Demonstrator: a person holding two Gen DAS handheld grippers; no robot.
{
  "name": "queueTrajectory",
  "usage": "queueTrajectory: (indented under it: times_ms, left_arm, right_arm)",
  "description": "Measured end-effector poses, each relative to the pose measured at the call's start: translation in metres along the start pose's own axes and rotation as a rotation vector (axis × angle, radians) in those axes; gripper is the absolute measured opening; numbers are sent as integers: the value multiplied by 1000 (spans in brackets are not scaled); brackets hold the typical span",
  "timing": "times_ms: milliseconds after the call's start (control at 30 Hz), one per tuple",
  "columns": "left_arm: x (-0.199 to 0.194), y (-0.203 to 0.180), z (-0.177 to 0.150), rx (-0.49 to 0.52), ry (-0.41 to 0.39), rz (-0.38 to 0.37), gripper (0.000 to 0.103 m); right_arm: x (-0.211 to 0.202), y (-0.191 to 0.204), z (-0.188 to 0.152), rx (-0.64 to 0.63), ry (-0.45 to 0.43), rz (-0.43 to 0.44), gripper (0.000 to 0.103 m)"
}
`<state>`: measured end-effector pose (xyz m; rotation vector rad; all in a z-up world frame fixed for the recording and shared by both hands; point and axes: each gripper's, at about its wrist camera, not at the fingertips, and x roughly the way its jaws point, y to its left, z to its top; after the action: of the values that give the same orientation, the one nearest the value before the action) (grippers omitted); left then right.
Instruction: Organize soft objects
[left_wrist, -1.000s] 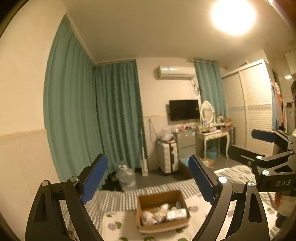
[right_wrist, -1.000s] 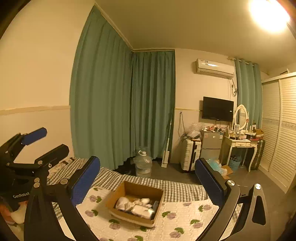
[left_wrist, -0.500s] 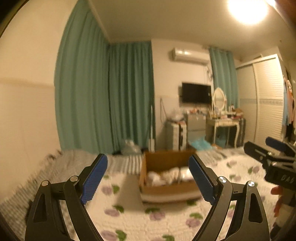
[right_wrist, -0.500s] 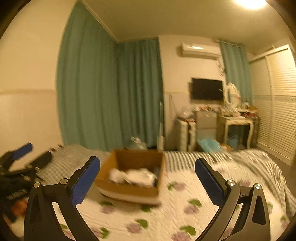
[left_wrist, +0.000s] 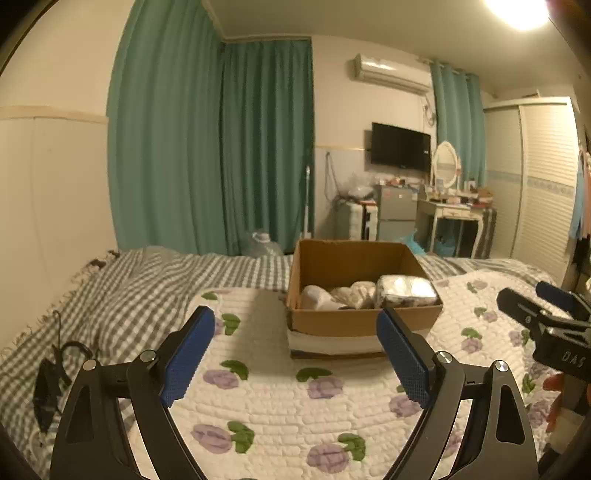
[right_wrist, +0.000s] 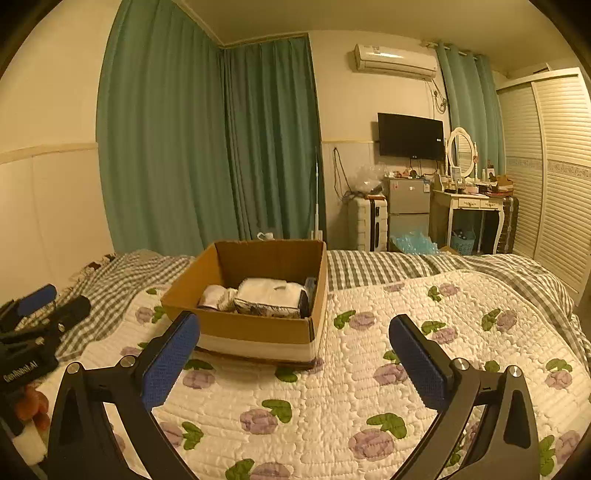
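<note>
An open cardboard box (left_wrist: 364, 321) (right_wrist: 255, 326) stands on the flowered quilt (left_wrist: 280, 402) (right_wrist: 424, 332) of a bed. Inside lie soft pale bundles (left_wrist: 351, 295) and a wrapped whitish pack (left_wrist: 404, 290) (right_wrist: 269, 297). My left gripper (left_wrist: 295, 339) hangs open just short of the box, nothing between its blue pads. My right gripper (right_wrist: 293, 345) is also open and empty, low over the quilt in front of the box. Each gripper shows at the edge of the other's view: the right gripper (left_wrist: 543, 306), the left gripper (right_wrist: 48, 306).
A grey checked blanket (left_wrist: 122, 291) covers the far and left side of the bed, with a dark strap (left_wrist: 51, 373) lying on it. Green curtains (right_wrist: 207, 147), a fridge (right_wrist: 406, 206), a dressing table (right_wrist: 469, 206) and a wardrobe (right_wrist: 554, 166) stand beyond the bed.
Both grippers have sunk from looking across the room to just above the quilt, and the box now looms larger and closer. Their jaws stayed wide apart.
</note>
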<state>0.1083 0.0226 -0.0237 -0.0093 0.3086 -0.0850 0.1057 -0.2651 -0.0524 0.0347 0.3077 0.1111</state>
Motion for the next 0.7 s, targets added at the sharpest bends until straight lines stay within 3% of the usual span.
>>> queueTrajectory:
  times_ms: [700]
  left_arm:
    - [-2,5,-8,0,-39,-13,90]
  right_arm:
    - [-4,3,-1,15,-1,13,103]
